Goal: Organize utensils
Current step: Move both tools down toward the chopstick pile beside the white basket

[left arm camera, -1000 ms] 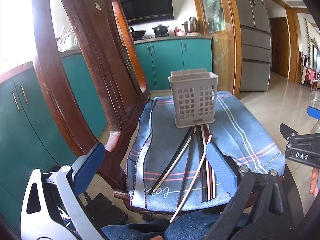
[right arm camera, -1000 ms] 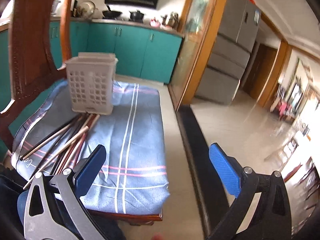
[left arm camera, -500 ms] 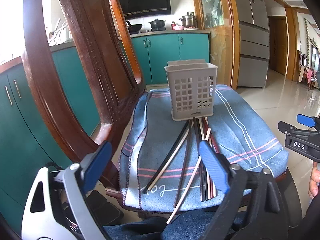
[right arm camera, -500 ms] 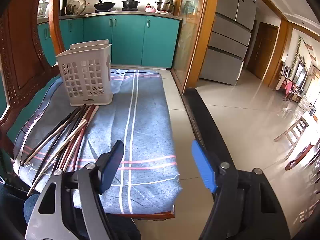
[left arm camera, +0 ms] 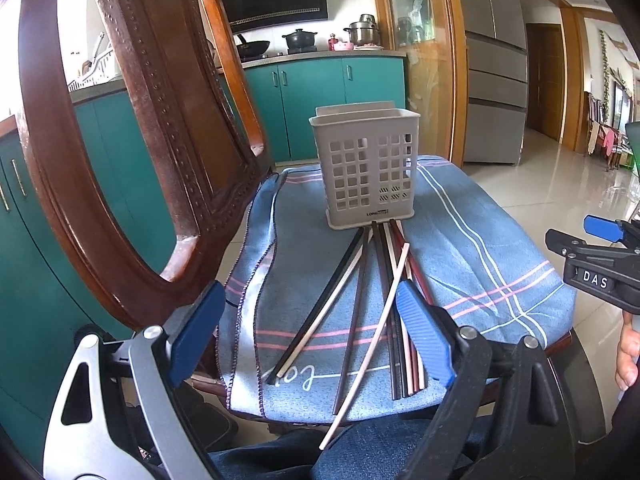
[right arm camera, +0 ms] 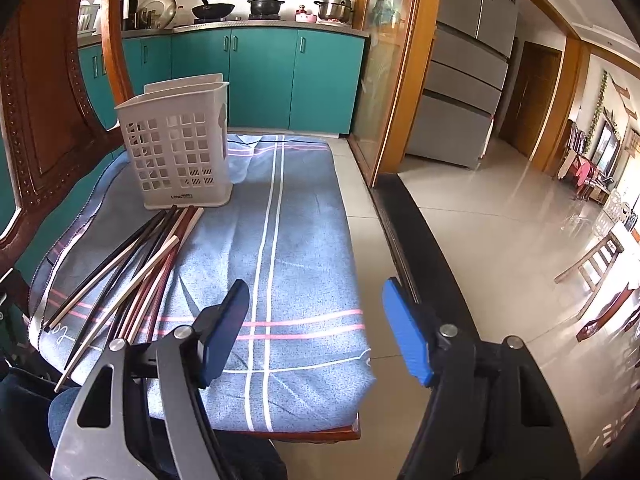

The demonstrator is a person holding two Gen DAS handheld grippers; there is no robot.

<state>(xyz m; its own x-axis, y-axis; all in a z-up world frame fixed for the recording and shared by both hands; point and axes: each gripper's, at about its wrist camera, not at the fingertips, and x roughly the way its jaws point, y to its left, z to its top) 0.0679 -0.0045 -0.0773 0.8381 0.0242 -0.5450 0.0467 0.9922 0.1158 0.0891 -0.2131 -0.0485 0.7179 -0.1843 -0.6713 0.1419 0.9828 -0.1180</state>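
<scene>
A loose bundle of long thin chopsticks point(left arm camera: 384, 304), black, dark red and pale wood, lies on a blue cloth with white and pink stripes point(left arm camera: 472, 248) that covers a chair seat. Their far ends meet just at the foot of a grey plastic utensil basket with a square-hole grid point(left arm camera: 366, 168), which stands upright on the cloth at twelve o'clock from the bundle. The near ends fan out toward six o'clock, and one pale stick overhangs the cloth's front edge. In the right wrist view the chopsticks point(right arm camera: 132, 268) lie at about nine o'clock, with the basket point(right arm camera: 176, 148) at eleven.

The left gripper point(left arm camera: 308, 332) hangs above the near ends with its blue-padded jaws spread wide and nothing pinched; its right pad overlaps the bundle in view. The right gripper point(right arm camera: 316, 328) is also parted, over bare cloth point(right arm camera: 288, 240), and holds nothing.

The dark carved wooden chair back point(left arm camera: 132, 152) rises at nine o'clock. Teal kitchen cabinets point(right arm camera: 260, 76) stand behind.
</scene>
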